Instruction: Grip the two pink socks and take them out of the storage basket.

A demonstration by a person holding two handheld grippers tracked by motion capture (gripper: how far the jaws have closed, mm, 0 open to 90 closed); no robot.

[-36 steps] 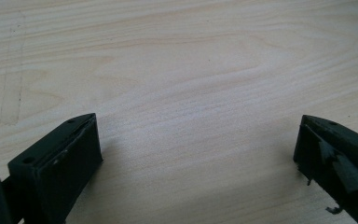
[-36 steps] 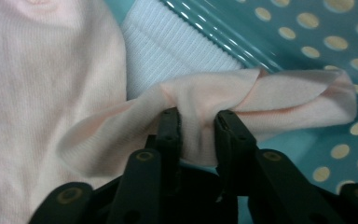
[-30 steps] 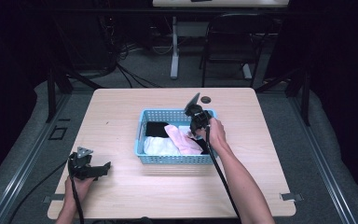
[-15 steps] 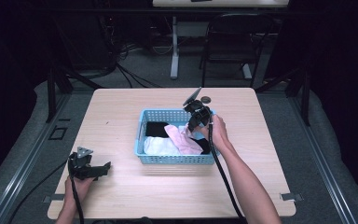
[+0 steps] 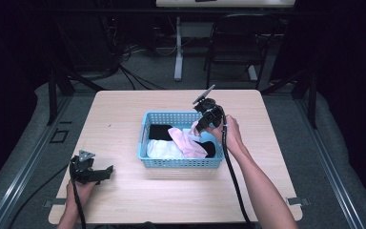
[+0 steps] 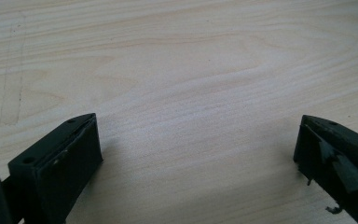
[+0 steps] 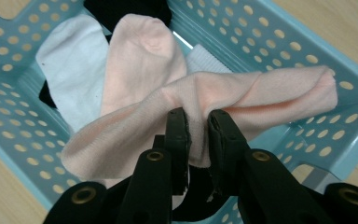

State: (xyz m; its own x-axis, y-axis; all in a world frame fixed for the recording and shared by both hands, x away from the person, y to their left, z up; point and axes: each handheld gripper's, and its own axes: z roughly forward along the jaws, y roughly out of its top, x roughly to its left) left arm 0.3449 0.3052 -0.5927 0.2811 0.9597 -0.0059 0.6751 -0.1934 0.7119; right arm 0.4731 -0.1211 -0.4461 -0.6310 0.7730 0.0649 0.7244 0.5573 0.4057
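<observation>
A light blue perforated basket sits mid-table with white, black and pink cloth inside. My right gripper hangs over the basket's right end, shut on a fold of a pink sock, which drapes from the jaws down into the basket. A white cloth and a black cloth lie beneath it. My left gripper rests low over bare wood at the table's front left, jaws wide open, nothing between them.
The wooden table has bare room left of and in front of the basket. A chair and a desk leg stand on the dark floor beyond the far edge. Cables trail from both grippers toward the person.
The right gripper has risen above the basket, drawing the pink sock up with it. The left gripper has stayed where it was.
</observation>
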